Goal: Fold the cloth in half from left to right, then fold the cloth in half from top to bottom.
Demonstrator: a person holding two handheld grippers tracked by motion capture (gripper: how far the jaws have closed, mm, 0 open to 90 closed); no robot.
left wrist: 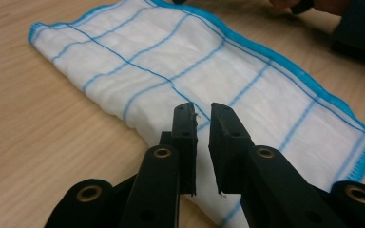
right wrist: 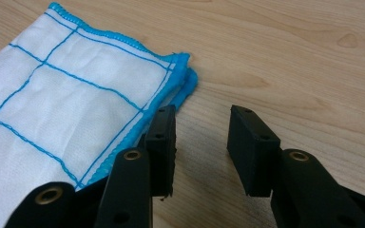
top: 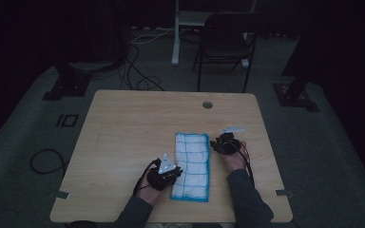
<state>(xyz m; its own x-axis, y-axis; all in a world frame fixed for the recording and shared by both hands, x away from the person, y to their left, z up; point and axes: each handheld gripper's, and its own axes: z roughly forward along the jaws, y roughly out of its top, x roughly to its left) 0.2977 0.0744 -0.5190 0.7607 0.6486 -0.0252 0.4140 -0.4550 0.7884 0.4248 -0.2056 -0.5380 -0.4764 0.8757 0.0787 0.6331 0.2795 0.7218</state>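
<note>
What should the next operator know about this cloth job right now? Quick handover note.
Left claw: open a narrow gap, nothing pinched, over the near long edge of the cloth.
Right claw: open, empty, beside the cloth's blue-hemmed corner, over the bare table.
Cloth: white with blue grid, lying flat as a folded strip mid-table between both hands.
Done: at least one fold, judging by the doubled hem.
Left: probably a further fold; regrasp first.

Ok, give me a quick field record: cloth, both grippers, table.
cloth: white with blue grid and blue hem, folded into a long strip, flat on the table
left gripper: at the cloth's long edge, jaws slightly apart, nothing gripped
right gripper: beside a folded corner of the cloth, jaws open over bare wood, one jaw by the hem
table: light wood, round hole near the far edge
</note>
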